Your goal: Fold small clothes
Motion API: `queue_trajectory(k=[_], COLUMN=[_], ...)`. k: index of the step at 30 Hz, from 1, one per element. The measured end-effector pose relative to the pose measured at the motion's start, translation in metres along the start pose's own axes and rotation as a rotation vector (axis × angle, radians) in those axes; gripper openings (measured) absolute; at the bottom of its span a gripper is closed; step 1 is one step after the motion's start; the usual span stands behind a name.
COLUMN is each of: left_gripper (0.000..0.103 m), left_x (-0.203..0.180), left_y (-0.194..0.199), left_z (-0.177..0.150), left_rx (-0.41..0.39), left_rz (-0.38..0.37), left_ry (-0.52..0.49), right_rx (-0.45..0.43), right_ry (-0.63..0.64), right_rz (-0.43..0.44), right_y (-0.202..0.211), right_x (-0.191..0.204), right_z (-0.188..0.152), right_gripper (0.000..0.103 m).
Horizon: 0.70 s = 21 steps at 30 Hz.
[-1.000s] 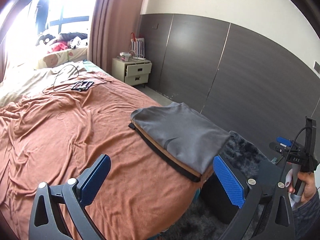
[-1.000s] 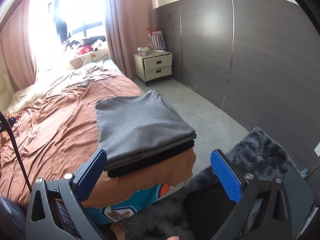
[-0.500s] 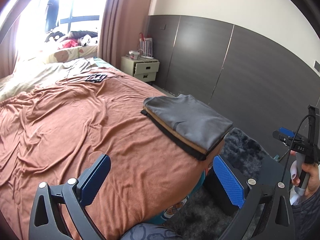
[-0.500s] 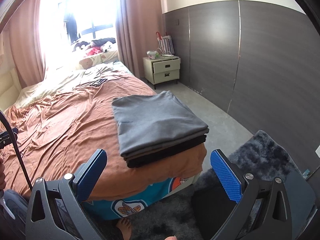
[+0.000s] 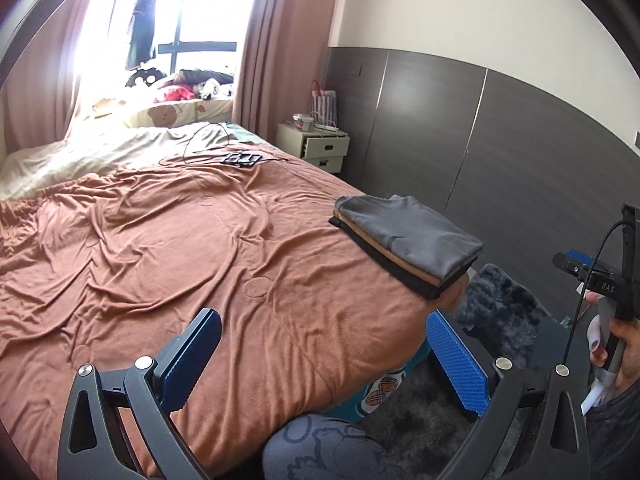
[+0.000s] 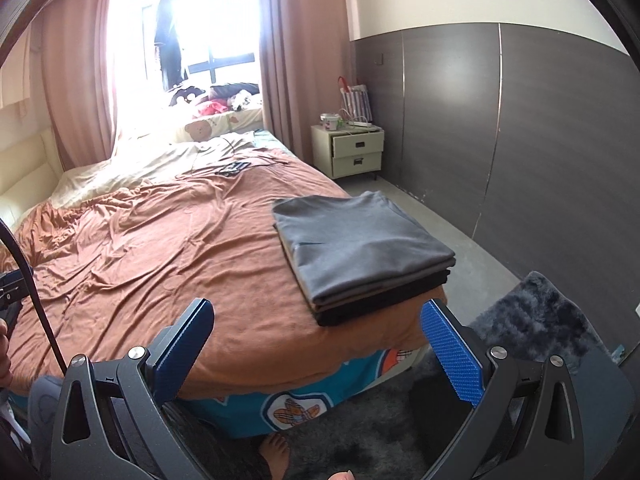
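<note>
Both grippers, left and right, hang spread and empty, since the folded stack rests finished at the bed's corner.

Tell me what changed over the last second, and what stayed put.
Both grippers drew back from the bed: the left gripper and right gripper now see the folded stack smaller and farther off. Nothing was gripped or released. Both stayed open and empty; the stack stayed at the corner of the brown blanket.

Window blown out by glare, nightstand clutter too small (unidentifiable), rug cut off
</note>
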<state>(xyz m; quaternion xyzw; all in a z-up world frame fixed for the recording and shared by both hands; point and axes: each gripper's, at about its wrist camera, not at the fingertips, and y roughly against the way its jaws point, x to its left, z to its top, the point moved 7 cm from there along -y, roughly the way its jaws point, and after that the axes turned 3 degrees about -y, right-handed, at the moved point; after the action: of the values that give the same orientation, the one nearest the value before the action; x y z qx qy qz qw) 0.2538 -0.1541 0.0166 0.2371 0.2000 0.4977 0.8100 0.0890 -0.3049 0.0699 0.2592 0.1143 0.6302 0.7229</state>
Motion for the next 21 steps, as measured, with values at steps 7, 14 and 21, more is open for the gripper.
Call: queue_trajectory(k=[7, 14, 21], left_gripper=[0.103, 0.103, 0.103], left_x=[0.031, 0.051, 0.057], left_y=[0.051, 0.101, 0.154], left_z=[-0.016, -0.025, -0.040], left_rx=[-0.024, -0.081, -0.130], left_rz=[0.079, 0.154, 0.218], left_ry=[0.023, 0.048, 0.054], right_rx=[0.017, 0.011, 0.001], right_ry=[0.023, 0.040, 0.028], right_rz=[0.038, 0.079, 0.104], right_y=[0.008, 0.026, 0.053], right_x=[0.028, 0.051, 0.065], right_z=[-0.014, -0.019, -0.029], right_gripper=[0.103, 0.103, 0.103])
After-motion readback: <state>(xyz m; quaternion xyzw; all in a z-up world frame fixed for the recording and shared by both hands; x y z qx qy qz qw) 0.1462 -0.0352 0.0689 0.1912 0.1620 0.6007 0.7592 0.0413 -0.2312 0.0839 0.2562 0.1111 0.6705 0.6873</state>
